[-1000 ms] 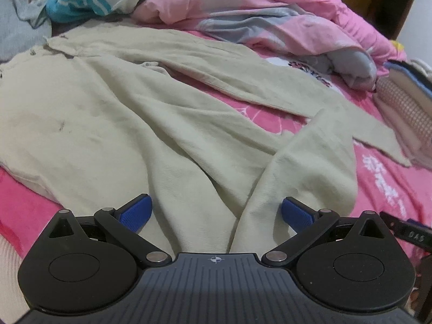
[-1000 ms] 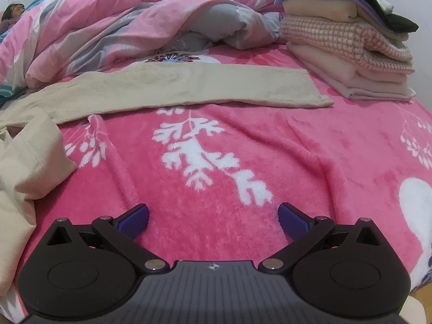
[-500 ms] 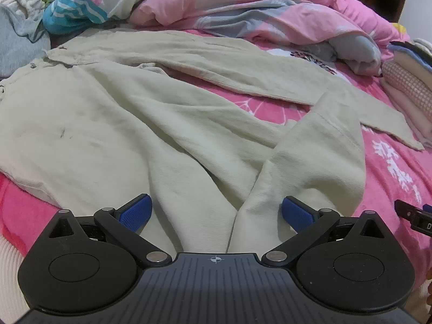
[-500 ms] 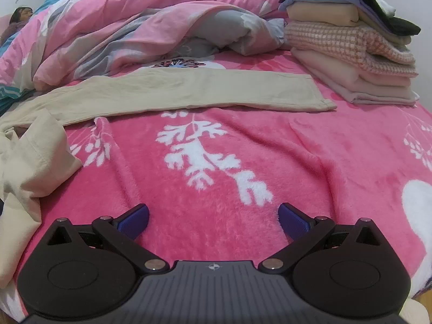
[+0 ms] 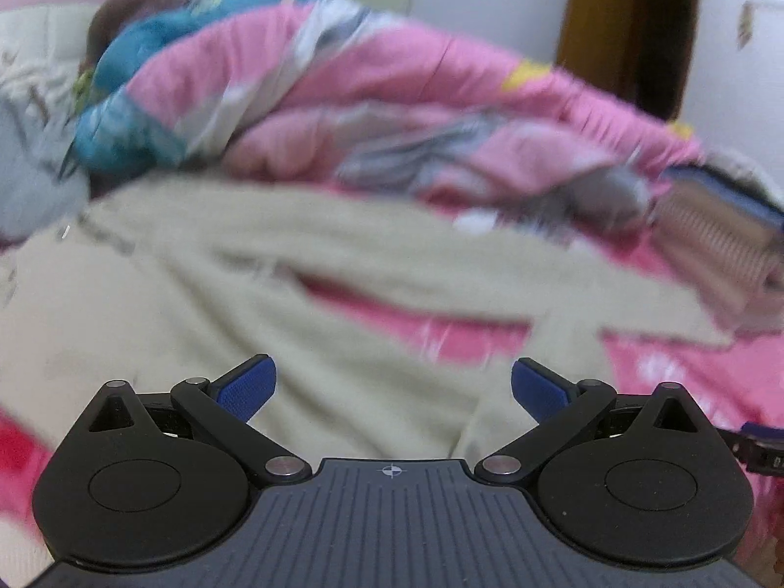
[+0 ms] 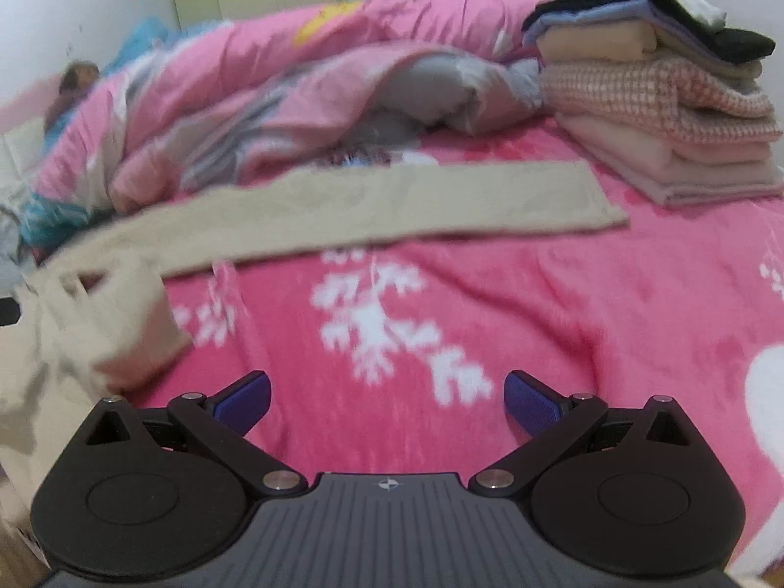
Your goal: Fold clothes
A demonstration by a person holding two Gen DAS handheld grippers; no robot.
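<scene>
Both cameras have tipped upward since the earlier frames, and the left view is now smeared with motion. The beige trousers (image 5: 255,294) lie unfolded on the pink blanket (image 6: 563,323), one leg (image 6: 402,206) reaching toward the stack of folded clothes (image 6: 656,98). The left gripper (image 5: 390,387) and right gripper (image 6: 387,399) are both spread wide, holding nothing. Grabbing in haste could catch blanket with cloth, or drag that leg into the stack and topple it.
</scene>
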